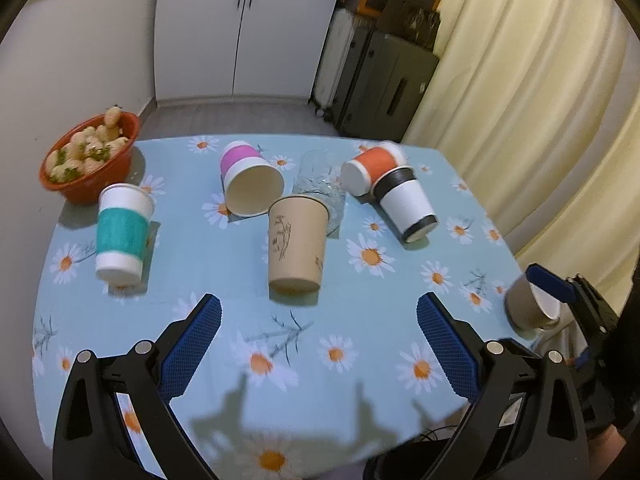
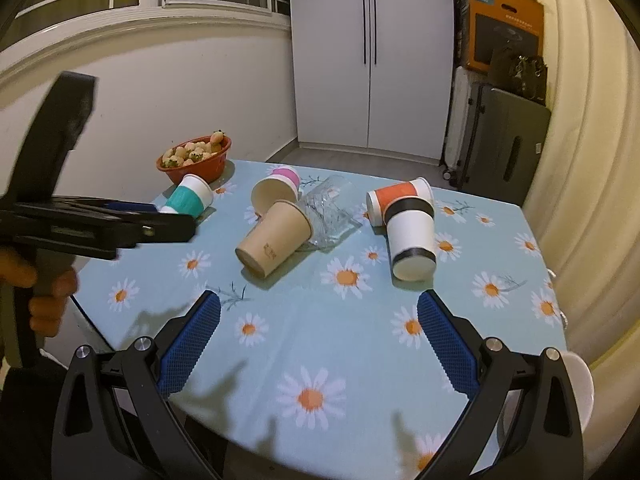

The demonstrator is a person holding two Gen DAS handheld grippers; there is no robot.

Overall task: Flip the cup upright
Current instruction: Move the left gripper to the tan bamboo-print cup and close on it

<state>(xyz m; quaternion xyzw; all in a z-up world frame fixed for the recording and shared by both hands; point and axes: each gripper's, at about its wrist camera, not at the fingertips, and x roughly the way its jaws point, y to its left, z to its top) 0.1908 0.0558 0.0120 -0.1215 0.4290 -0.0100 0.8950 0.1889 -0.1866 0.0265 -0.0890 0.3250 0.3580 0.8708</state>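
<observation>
Several paper cups lie tipped on the daisy tablecloth (image 1: pixel 248 280). A plain brown cup (image 1: pixel 296 244) (image 2: pixel 274 238) lies in the middle, base toward me. A teal-banded cup (image 1: pixel 122 234) (image 2: pixel 188 198) lies at the left, a pink-banded one (image 1: pixel 250 180) (image 2: pixel 278 190) behind, an orange one (image 1: pixel 372 166) (image 2: pixel 400 198) and a black-banded one (image 1: pixel 408 204) (image 2: pixel 410 240) at the right. A clear glass (image 1: pixel 320 184) (image 2: pixel 330 212) lies behind the brown cup. My left gripper (image 1: pixel 318 312) is open, just short of the brown cup. My right gripper (image 2: pixel 318 314) is open and empty above the near table.
A red bowl of pale strawberries (image 1: pixel 90 158) (image 2: pixel 196 158) stands at the far left corner. A brown cup (image 1: pixel 528 304) sits at the right table edge beside the right gripper's finger. A white cup (image 2: pixel 580 388) shows at the near right. Curtain and suitcases stand at the right.
</observation>
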